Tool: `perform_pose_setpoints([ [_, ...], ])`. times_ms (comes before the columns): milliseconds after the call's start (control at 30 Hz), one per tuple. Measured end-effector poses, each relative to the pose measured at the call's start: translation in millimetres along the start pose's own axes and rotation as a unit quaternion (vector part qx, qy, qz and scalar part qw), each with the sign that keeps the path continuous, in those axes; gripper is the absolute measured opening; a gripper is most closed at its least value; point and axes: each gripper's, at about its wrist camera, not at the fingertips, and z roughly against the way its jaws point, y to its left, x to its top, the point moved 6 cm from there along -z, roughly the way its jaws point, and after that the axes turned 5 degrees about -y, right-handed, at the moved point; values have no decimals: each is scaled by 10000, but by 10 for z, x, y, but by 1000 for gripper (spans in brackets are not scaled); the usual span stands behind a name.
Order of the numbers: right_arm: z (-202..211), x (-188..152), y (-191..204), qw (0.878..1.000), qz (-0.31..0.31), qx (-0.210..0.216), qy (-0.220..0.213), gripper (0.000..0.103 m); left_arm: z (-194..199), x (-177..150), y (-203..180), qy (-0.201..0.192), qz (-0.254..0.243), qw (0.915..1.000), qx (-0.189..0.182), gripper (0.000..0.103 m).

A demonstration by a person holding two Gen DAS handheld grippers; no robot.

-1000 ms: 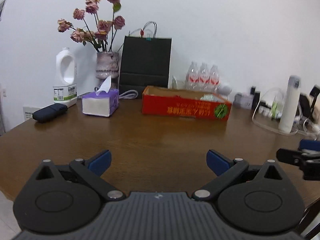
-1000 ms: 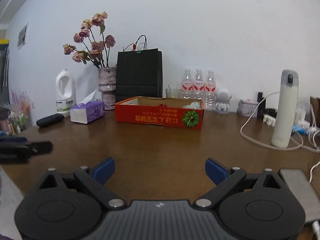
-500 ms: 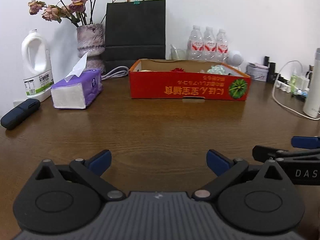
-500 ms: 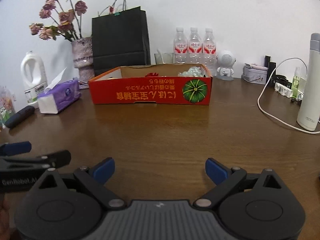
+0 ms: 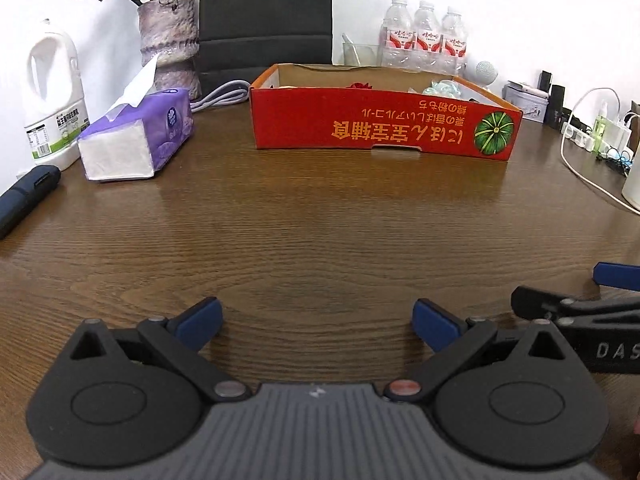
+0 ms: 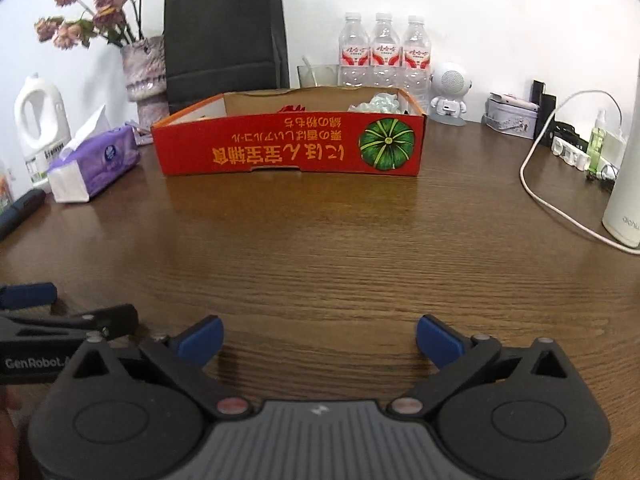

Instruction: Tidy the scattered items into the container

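The left claw (image 5: 316, 316) is spread wide with nothing between its blue pads, held low over bare wood. The right claw (image 6: 318, 334) is likewise wide apart and empty, just to its right, close enough that each shows at the edge of the other's view. Ahead of both lies a long stretch of brown counter (image 5: 320, 220) with nothing loose on it.

Beyond that stands the red cardboard box (image 5: 384, 128), the likely container, open at the top; a red item (image 5: 359, 85) and a pale green crumpled item (image 5: 440, 88) peek over its rim, so some tidying looks done. To its left lie a purple tissue pack (image 5: 138, 136), a white jug (image 5: 54, 96), a vase (image 5: 170, 42) of dried flowers and a dark case (image 5: 28, 196) at the counter's edge. Behind the box are a black paper bag (image 6: 224, 40) and 3 water bottles (image 6: 384, 52); to the right, a white cable (image 6: 560, 196) and a white flask (image 6: 626, 200).

Risks, as I judge them: which things count as scattered is unclear, so a claw may seize something that belongs where it is. The 2 claws sit close and could knock together on reaching out. A reach right could snag the cable and tip the tall flask; a reach left could brush the vase.
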Motion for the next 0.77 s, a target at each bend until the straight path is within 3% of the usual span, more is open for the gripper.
perform_pose_setpoints([
  [767, -11, -1, 27, 9999, 103, -55, 40, 103, -32, 27, 33, 6, 27, 10000, 23, 103],
])
